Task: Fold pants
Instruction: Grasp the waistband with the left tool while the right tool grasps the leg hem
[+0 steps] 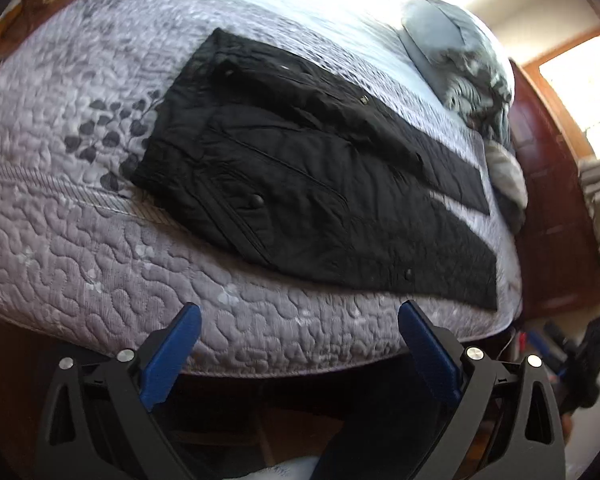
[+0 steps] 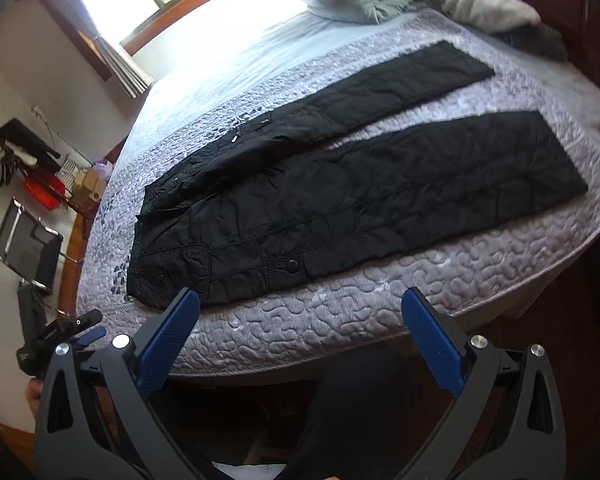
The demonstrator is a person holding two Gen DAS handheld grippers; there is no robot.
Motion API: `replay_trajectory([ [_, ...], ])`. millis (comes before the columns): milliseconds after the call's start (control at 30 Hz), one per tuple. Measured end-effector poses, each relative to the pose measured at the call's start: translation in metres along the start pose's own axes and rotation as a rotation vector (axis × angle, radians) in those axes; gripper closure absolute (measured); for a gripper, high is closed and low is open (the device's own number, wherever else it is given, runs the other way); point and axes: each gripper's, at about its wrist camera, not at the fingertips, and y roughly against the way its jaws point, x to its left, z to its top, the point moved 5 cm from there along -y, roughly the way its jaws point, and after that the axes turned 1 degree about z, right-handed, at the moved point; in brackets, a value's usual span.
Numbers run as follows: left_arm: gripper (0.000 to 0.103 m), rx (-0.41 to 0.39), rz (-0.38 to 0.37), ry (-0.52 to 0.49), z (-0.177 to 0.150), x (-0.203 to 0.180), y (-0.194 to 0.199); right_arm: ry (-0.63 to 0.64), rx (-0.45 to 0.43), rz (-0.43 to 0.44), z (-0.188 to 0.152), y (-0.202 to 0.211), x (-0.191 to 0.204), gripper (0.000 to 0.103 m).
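Clearly set up for folding, the black pants (image 1: 312,184) lie flat on the quilted bed (image 1: 79,240) ahead of both tools, legs spread apart, while the left gripper (image 1: 300,316) and right gripper (image 2: 300,300) hover wide and empty at the near edge.

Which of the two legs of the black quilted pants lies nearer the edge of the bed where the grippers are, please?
The wider-looking leg of the black quilted pants, running along the near edge of the grey quilted bedspread. The other leg lies beyond it, toward the pillows.
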Motion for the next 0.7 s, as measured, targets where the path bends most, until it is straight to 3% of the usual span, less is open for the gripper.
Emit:
replay_trajectory([
  [33, 0.004, -0.015, -0.021, 0.073, 0.012, 0.021, -0.003, -0.016, 0.016, -0.001, -0.001, -0.009, -0.006, 0.002],
  [100, 0.004, 0.035, -0.051, 0.185, 0.027, 0.052, -0.015, -0.037, 0.030, 0.000, -0.001, -0.022, -0.015, 0.002],
  [167, 0.004, 0.051, -0.033, 0.263, 0.040, 0.078, -0.028, -0.058, 0.029, 0.029, 0.000, -0.031, -0.023, 0.002],
  [267, 0.004, 0.025, 0.008, 0.287, 0.057, 0.095, -0.043, -0.081, 0.037, 0.037, 0.003, -0.045, -0.031, 0.002],
  [333, 0.004, 0.047, -0.045, 0.321, 0.065, 0.099, -0.059, -0.102, 0.042, 0.042, 0.007, -0.052, -0.040, 0.002],
  [400, 0.005, 0.055, -0.020, 0.340, 0.074, 0.107, -0.074, -0.120, 0.045, 0.058, 0.009, -0.056, -0.047, 0.002],
  [467, 0.008, 0.055, -0.041, 0.380, 0.079, 0.110, -0.085, -0.133, 0.039, 0.069, 0.010, -0.060, -0.055, 0.002],
  [533, 0.025, 0.060, -0.048, 0.382, 0.083, 0.106, -0.093, -0.148, 0.027, 0.072, 0.011, -0.063, -0.065, 0.002],
  [567, 0.042, 0.087, -0.028, 0.392, 0.083, 0.106, -0.100, -0.158, 0.028, 0.073, 0.011, -0.066, -0.070, 0.002],
  [600, 0.050, 0.097, -0.001, 0.409, 0.084, 0.112, -0.105, -0.174, 0.035, 0.078, 0.010, -0.069, -0.076, 0.002],
  [700, 0.061, 0.096, 0.044, 0.432, 0.083, 0.112, -0.105, -0.211, 0.041, 0.082, 0.013, -0.077, -0.098, 0.002],
])
